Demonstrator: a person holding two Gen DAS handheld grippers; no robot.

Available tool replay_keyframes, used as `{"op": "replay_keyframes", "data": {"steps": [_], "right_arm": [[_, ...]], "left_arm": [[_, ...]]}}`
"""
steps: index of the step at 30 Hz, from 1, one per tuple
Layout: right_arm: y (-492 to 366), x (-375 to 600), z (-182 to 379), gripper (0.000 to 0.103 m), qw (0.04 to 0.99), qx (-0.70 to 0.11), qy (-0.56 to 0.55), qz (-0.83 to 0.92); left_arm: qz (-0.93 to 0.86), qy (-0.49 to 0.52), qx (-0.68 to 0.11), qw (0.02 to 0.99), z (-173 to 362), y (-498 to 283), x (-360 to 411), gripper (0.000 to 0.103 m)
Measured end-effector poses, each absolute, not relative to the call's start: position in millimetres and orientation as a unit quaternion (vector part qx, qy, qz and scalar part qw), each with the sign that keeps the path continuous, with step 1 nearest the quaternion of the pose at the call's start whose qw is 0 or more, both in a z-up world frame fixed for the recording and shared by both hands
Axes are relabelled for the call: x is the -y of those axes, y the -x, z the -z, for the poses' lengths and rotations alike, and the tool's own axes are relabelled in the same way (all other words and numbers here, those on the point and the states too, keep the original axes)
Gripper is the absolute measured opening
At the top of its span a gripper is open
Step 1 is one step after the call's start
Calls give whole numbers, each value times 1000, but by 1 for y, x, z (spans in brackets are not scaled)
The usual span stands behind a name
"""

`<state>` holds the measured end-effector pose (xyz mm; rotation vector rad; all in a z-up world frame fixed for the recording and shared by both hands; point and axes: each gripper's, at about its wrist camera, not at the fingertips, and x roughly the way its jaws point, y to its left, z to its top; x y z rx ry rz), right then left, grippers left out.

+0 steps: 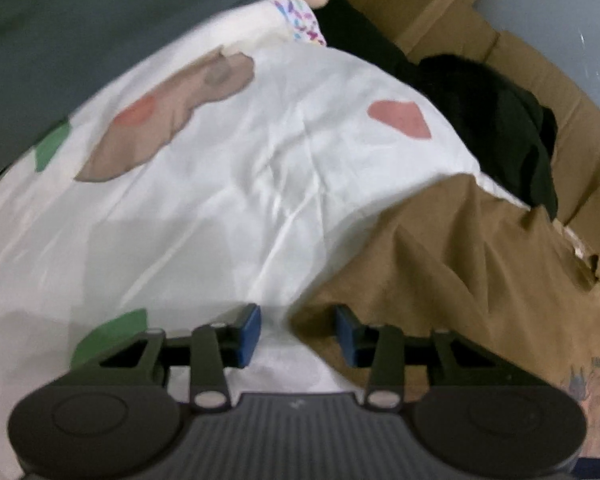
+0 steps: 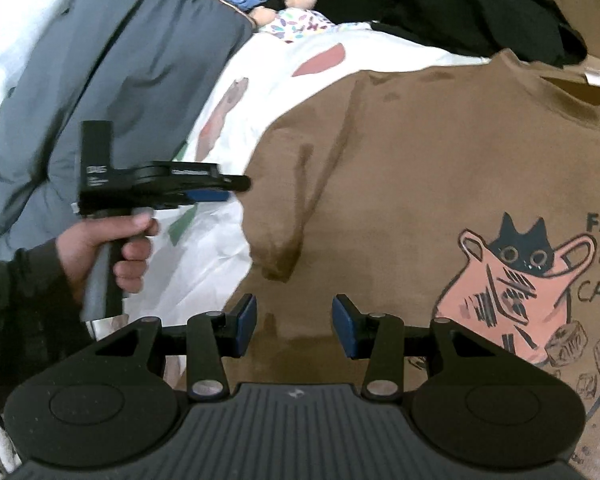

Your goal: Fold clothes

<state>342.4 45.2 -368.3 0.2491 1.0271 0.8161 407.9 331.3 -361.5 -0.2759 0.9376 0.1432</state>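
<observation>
We bring the left hand-held gripper point(image 1: 296, 330), jaws spread and empty, beside the brown cotton T-shirt's point(image 2: 440, 152) sleeve; next, pinch its edge.

Brown T-shirt point(image 2: 440, 168) lies spread flat, front up, on white printed sheet; neck w/ white label at far right. Pink jug-and-black-cat print plus dice sketches on chest, partial lettering beside it. Left-view sleeve creased, its hem edge rumpled over sheet.
</observation>
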Motion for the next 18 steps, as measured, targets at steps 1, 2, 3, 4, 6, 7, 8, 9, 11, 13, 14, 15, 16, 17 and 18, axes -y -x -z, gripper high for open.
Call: {"op": "replay_keyframes", "data": {"steps": [1, 2, 3, 4, 6, 7, 8, 9, 11, 13, 14, 15, 16, 17, 18], "right_arm": [[-343, -45, 368, 47, 786, -475, -115, -377], [-343, -45, 368, 47, 788, -475, -114, -376], [-343, -45, 369, 47, 788, -475, -114, -374], [-343, -45, 370, 47, 788, -477, -115, -373], [-340, -44, 372, 47, 787, -479, -114, -371], [-339, -44, 373, 47, 787, -480, -113, -371], [-338, -44, 373, 47, 787, -481, -113, -370], [-337, -44, 374, 47, 786, -482, -113, -370], [-335, -45, 374, 47, 786, -484, -111, -368], [-335, -45, 375, 47, 786, -485, -108, -368], [-335, -45, 375, 47, 786, -485, -105, -368], [-334, -44, 373, 47, 787, -483, -102, -370], [-334, -43, 372, 47, 790, -480, -101, -368], [-334, -41, 370, 47, 792, -478, -100, -367], [-335, -40, 369, 47, 794, -477, -102, -364]], "left_arm": [[-73, 127, -449, 882, 364, -408, -329, 46], [-76, 123, -449, 882, 365, -409, -327, 46], [-78, 120, -451, 881, 365, -411, -325, 46], [-82, 117, -454, 880, 364, -412, -323, 46], [-88, 111, -458, 877, 364, -414, -320, 41], [-88, 107, -458, 878, 363, -415, -318, 36], [-87, 106, -459, 878, 363, -415, -316, 33], [-86, 106, -460, 877, 362, -415, -315, 31], [-79, 105, -469, 874, 361, -418, -317, 30], [-76, 119, -477, 867, 360, -421, -323, 26], [-75, 121, -482, 865, 359, -423, -325, 24], [-74, 119, -484, 864, 358, -424, -324, 20], [-74, 118, -487, 862, 357, -424, -324, 16], [-71, 120, -488, 862, 355, -423, -324, 14], [-69, 122, -487, 862, 353, -422, -324, 6]]}}
